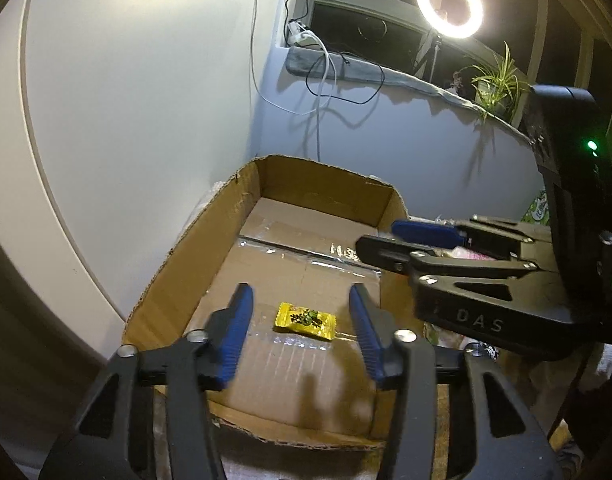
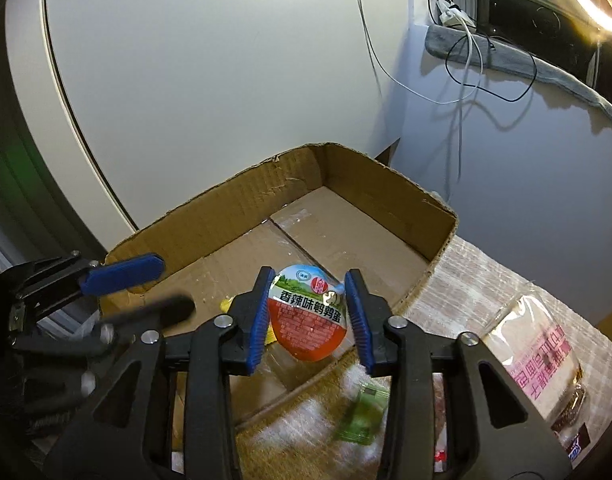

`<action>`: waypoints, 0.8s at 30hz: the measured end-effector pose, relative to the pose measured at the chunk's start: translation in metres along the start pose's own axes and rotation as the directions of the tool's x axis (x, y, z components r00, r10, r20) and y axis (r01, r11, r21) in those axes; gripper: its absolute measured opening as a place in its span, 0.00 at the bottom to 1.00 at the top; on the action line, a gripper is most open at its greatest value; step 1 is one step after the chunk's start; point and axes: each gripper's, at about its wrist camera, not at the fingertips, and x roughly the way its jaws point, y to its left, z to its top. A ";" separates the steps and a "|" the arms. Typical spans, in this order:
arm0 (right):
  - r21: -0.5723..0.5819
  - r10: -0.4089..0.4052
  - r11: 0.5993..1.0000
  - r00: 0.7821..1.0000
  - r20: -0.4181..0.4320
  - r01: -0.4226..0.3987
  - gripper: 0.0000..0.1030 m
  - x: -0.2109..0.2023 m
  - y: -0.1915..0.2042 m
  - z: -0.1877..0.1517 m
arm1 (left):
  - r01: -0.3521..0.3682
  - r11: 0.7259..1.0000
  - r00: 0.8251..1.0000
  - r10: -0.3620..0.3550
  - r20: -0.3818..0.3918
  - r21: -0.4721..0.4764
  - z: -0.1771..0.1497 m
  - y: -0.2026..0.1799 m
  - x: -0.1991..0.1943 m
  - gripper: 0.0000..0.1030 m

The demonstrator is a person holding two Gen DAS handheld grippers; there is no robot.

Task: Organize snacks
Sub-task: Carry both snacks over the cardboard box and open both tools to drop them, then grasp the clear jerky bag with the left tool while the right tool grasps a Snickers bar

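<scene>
Left wrist: left gripper (image 1: 299, 330) spread, empty, above yellow candy (image 1: 304, 319) lying in box (image 1: 193, 248).

Right wrist: right gripper (image 2: 309, 312) pinching egg pack (image 2: 306, 316) by its edges over box rim; risk: slick pack slips, drops outside.

egg packet (image 2: 308, 316): "香辣味鹌鹑蛋" | right gripper (image 1: 386, 240) body: "DAS"

A ring light (image 1: 449, 5) glares at the upper right; cables (image 1: 326, 76) cast long shadows on the wall (image 1: 125, 80). Edges bend and darken, and the green packet (image 2: 364, 416) blurs.
</scene>
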 end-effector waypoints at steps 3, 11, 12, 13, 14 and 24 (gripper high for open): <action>-0.006 -0.025 1.000 0.999 0.026 0.025 0.70 -0.004 0.001 0.001 | -0.019 1.000 1.000 0.019 0.003 0.006 0.000 -0.002 -0.002 0.52; 0.044 -0.052 0.998 0.997 0.052 0.049 0.77 -0.026 -0.020 -0.003 | -0.031 0.999 1.000 0.031 0.004 0.008 0.001 -0.009 -0.007 0.56; 0.055 -0.056 0.997 0.997 0.055 0.053 0.77 -0.031 -0.024 -0.005 | -0.031 0.999 0.999 0.031 0.008 0.010 0.001 -0.011 -0.007 0.57; 0.065 -0.060 0.996 0.997 0.057 0.057 0.77 -0.036 -0.029 -0.007 | -0.033 0.999 0.999 0.032 0.011 0.014 0.001 -0.013 -0.009 0.57; 0.077 -0.068 0.995 0.996 0.059 0.063 0.77 -0.043 -0.035 -0.010 | -0.031 0.999 0.999 0.030 0.014 0.020 0.001 -0.017 -0.010 0.57; 0.187 -0.218 0.961 0.975 0.052 0.205 0.77 -0.108 -0.106 -0.063 | 0.046 0.996 0.999 -0.047 0.017 0.072 -0.001 -0.068 -0.002 0.57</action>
